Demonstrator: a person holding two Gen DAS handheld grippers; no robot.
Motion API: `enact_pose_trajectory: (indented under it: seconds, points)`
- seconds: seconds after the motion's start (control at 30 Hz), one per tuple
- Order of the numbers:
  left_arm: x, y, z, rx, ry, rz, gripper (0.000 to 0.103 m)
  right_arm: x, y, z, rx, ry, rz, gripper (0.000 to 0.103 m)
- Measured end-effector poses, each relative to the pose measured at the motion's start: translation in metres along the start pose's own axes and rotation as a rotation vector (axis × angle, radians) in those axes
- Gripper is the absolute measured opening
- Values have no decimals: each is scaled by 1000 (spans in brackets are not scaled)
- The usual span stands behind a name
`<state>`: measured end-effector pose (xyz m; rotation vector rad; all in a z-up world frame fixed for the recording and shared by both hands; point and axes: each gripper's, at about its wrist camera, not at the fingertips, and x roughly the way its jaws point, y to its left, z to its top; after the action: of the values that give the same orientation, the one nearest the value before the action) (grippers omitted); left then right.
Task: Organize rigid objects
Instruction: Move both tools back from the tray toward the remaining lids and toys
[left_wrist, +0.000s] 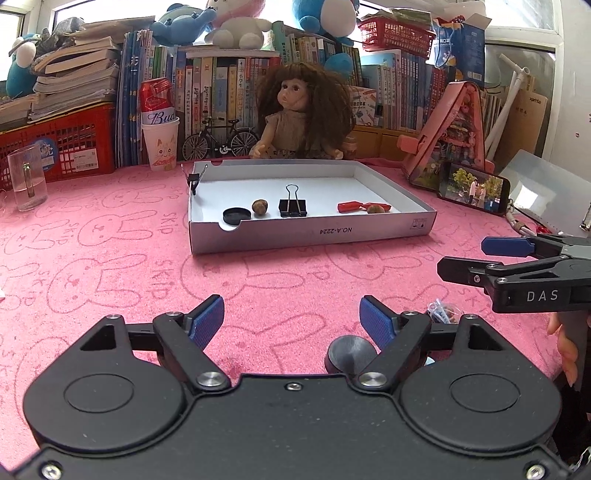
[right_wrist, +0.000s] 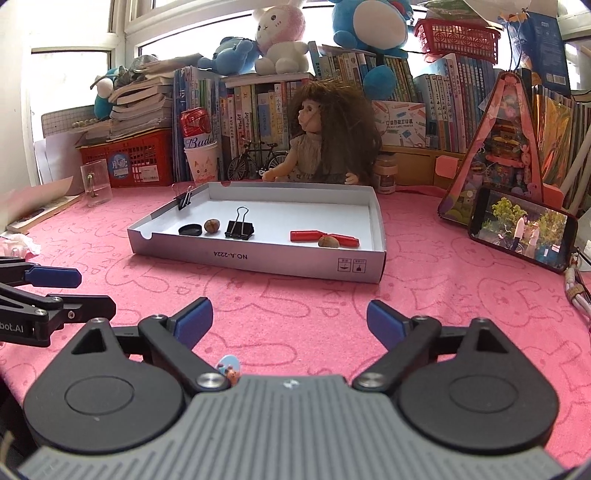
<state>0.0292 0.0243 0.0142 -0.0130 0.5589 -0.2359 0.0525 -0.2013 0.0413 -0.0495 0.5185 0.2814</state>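
Two handheld grippers are hovering over a pink rabbit-print tablecloth (left_wrist: 110, 258), both aimed at a shallow white box lid (left_wrist: 310, 232) that is serving as the sorting tray. The left gripper (left_wrist: 291, 319) is standing with its blue pads wide apart and nothing between them; the right gripper (right_wrist: 290, 319) is likewise spread wide and carrying nothing.

Inside the tray, along the near wall, a black round cap (left_wrist: 232, 216), a brown nut (left_wrist: 260, 206), a black binder clip (left_wrist: 293, 207), a red stick (left_wrist: 360, 206) and a second nut (left_wrist: 375, 209) are lying in a loose row. A smaller binder clip (left_wrist: 193, 181) is gripping the tray's left wall.

Still loose on the cloth, a grey round knob (left_wrist: 351, 352) is sitting just beside the left gripper's right finger, and a small cluster of trinkets (left_wrist: 441, 312) is lying near the right gripper's side. In the right wrist view a tiny blue charm (right_wrist: 228, 365) is peeking out at the gripper's base.

The risk, judging from this layout, is that these leftovers are sitting so close under the gripper bodies that they are half hidden; a reach from here is likely to nudge the knob and send it rolling, or to scatter the trinkets. The two tools are also working close together and could be knocking into each other, and a careless drop could be jostling the row in the tray.
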Motion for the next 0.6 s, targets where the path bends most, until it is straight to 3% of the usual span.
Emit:
enact_pose_trajectory:
  seconds: [0.6]
  points:
    - [-19,-5,-27,16,6,-24,77,-9,11,-20,-3,18,18,99]
